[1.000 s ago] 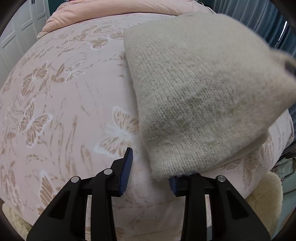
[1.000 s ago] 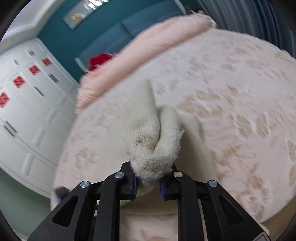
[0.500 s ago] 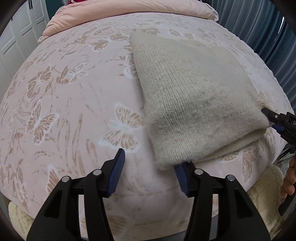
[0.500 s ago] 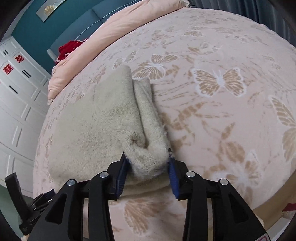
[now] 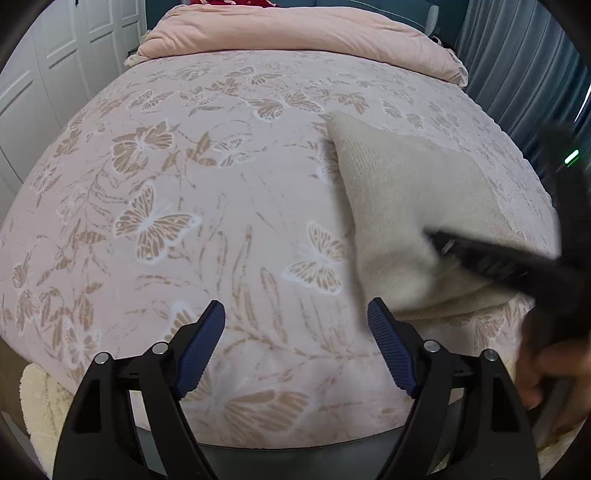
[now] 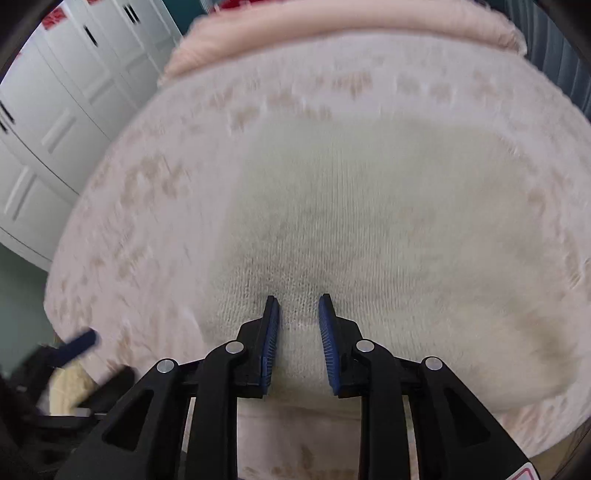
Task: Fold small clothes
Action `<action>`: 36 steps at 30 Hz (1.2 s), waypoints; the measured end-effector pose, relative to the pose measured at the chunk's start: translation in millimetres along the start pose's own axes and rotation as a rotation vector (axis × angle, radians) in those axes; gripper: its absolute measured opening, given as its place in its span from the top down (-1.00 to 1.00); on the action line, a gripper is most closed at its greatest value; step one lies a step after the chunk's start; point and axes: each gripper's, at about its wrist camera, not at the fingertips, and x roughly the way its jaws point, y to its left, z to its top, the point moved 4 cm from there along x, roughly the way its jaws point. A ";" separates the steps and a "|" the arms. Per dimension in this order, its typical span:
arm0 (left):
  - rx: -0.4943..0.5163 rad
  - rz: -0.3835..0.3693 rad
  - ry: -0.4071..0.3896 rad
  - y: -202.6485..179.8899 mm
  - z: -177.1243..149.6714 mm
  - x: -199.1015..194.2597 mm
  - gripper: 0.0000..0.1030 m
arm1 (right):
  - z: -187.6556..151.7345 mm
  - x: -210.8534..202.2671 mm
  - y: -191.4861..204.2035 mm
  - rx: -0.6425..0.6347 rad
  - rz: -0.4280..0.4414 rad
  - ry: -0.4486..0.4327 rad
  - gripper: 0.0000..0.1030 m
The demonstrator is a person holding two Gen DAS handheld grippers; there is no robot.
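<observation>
Folded knit garment on the butterfly-print bed

The cream knit garment (image 5: 413, 206) lies flat on the bed (image 5: 207, 206), toward its near right edge. The left gripper (image 5: 295, 339) hangs just left of the garment, jaws spreading wider with nothing between them. The right gripper (image 6: 297, 332) is over the garment's near edge, jaws closing but apart, gripping nothing.

A pink bedspread (image 5: 207, 206) printed with tan butterflies covers the bed. A plain pink folded duvet (image 5: 295, 35) lies across its far end, with something red (image 5: 229, 3) just behind it. White panelled wardrobe doors (image 6: 48, 122) stand to the left; grey-blue curtains (image 5: 517, 59) hang on the right. A cream fluffy rug (image 5: 40, 402) shows below the bed's near edge.
</observation>
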 end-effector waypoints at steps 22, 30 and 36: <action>0.112 -0.058 -0.003 -66.6 29.2 19.8 -0.65 | 45.5 -78.3 -140.6 0.235 -0.061 -0.222 -0.05; 0.139 -0.072 0.051 -110.4 44.0 54.8 -0.66 | 62.8 -57.0 -145.4 0.200 -0.022 -0.201 0.84; 0.126 -0.058 0.112 -110.2 33.2 77.4 -0.73 | 37.2 -21.7 -193.4 0.295 -0.059 -0.128 0.82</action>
